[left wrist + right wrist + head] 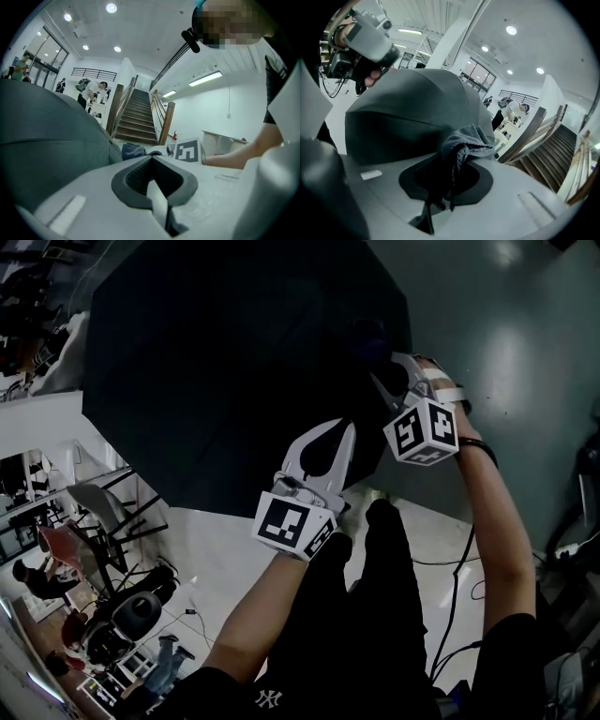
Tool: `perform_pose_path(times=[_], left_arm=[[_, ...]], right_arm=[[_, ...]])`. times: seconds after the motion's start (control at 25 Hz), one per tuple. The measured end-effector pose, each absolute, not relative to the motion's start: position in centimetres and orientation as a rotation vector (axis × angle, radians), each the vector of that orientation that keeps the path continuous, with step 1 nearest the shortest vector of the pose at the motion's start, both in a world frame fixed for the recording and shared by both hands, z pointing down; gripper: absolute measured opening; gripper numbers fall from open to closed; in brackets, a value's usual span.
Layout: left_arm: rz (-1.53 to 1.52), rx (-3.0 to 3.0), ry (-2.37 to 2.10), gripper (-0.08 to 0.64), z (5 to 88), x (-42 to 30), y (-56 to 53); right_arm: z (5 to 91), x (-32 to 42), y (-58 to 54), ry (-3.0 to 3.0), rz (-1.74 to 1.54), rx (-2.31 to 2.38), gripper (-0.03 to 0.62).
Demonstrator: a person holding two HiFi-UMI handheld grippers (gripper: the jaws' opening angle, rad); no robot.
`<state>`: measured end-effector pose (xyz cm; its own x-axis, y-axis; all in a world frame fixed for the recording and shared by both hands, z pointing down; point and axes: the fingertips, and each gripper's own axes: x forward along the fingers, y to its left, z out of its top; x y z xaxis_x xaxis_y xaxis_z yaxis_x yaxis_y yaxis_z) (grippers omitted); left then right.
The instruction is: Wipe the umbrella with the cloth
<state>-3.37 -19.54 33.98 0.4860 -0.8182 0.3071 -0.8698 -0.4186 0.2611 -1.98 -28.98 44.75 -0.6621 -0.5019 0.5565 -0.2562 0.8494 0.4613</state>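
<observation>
open umbrella: black domed canopy, smooth taut fabric w/ seamed panels, fills the upper head view. right claw pinches a grey terry cloth, bunched and nubby, lying against the canopy nr its rim. left claw pressed together, nothing betw. its white plastic tips; we can't tell if the tips touch the fabric. we note the claws sit close together.

Both our forearms reach up from 6 o'clock. Left gripper sits near centre, pointing to 12–1 o'clock, jaws pressed together, nothing between them. Right gripper is just beside it at 1–2 o'clock, angled toward 11, jaws clamped on the cloth.
</observation>
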Motion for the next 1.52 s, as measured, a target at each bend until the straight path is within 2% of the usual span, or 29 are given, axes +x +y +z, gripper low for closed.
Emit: perform_pose_path(times=[0.48, 0.76, 1.52], left_arm=[[0.225, 2.288, -1.454, 0.001, 36.6, -4.9, -21.5], [0.226, 2.282, -1.452, 0.001, 37.4, -4.9, -21.3], [0.243, 2.337, -1.346, 0.001, 40.5, -2.8, -16.9]], right_arm=[[47.5, -4.2, -34.3, -2.292, -0.529, 0.486, 0.086], [50.1, -4.0, -30.4, -2.29, -0.514, 0.392, 0.086], [54.1, -0.7, -19.4, -2.255, -0.447, 0.517, 0.087]])
